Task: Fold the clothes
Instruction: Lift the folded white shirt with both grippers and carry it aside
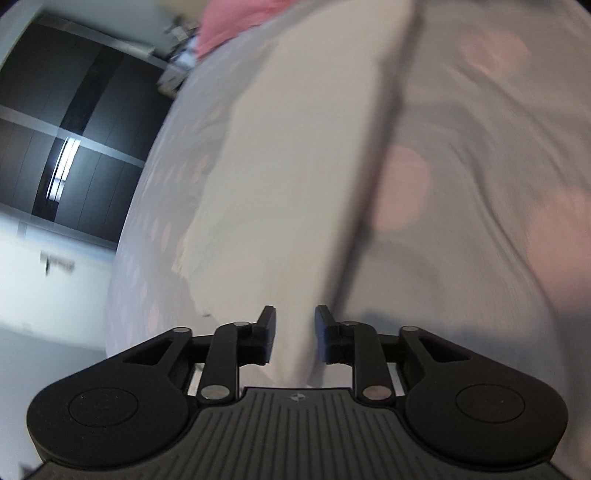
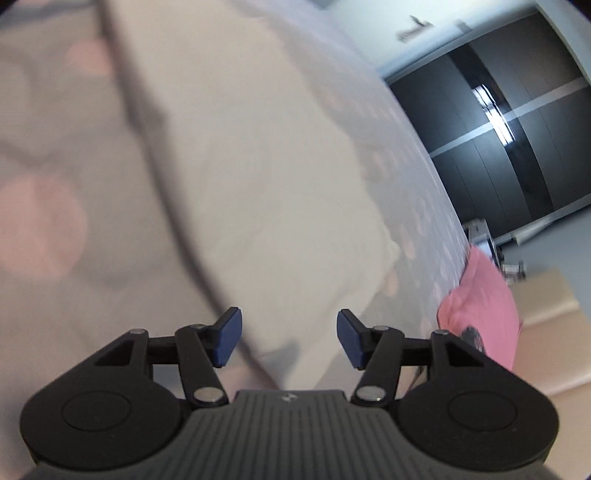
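Observation:
A cream garment lies stretched over a grey bedsheet with pink dots. Its near end narrows into my left gripper, whose jaws stand close together, shut on the cloth that fills the gap. In the right wrist view the same cream garment runs toward my right gripper. That gripper is open wide, with a corner of the cloth lying between and below its fingers. Both views are blurred by motion.
A pink garment lies at the bed's edge, also visible as a pink garment in the left view. A dark wardrobe stands beyond the bed, with pale floor beside it. A beige surface sits at the right.

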Action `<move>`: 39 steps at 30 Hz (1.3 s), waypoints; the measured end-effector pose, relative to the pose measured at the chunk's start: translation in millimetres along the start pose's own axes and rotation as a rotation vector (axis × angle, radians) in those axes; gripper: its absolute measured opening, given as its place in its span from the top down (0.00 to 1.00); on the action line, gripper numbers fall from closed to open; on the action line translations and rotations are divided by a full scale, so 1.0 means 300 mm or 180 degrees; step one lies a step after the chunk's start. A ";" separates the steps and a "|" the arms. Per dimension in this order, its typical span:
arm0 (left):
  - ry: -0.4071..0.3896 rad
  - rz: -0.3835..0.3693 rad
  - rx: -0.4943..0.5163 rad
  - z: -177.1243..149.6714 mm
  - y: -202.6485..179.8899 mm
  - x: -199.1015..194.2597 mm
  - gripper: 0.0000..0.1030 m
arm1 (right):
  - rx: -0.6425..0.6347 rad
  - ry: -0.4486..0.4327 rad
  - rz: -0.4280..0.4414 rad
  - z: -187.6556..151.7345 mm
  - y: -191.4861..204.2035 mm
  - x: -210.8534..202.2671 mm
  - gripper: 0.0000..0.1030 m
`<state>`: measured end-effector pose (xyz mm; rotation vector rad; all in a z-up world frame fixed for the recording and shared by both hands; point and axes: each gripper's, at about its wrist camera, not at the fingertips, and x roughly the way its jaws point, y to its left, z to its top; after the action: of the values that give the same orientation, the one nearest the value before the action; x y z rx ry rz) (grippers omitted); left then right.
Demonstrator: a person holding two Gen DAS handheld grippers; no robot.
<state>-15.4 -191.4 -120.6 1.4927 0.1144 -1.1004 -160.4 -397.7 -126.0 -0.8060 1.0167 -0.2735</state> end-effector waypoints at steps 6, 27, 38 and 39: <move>0.0177 0.0284 0.0492 -0.021 -0.115 0.096 0.74 | -0.0501 0.0122 -0.0232 -0.041 0.066 0.056 0.42; 0.0333 0.0414 0.0403 0.022 0.002 0.154 0.91 | -0.0618 0.0214 -0.0677 -0.038 0.041 0.121 0.91; 0.0139 0.0341 0.0067 0.059 0.216 -0.049 0.99 | -0.0276 0.0144 -0.0896 0.008 -0.127 -0.040 0.97; 0.0118 0.0332 0.0067 0.062 0.227 -0.075 0.99 | -0.0298 0.0143 -0.0875 0.005 -0.136 -0.068 0.97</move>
<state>5.2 -214.2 -53.2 1.5210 0.0502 -0.9934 -163.7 -413.9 -83.5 -1.0303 0.9656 -0.4835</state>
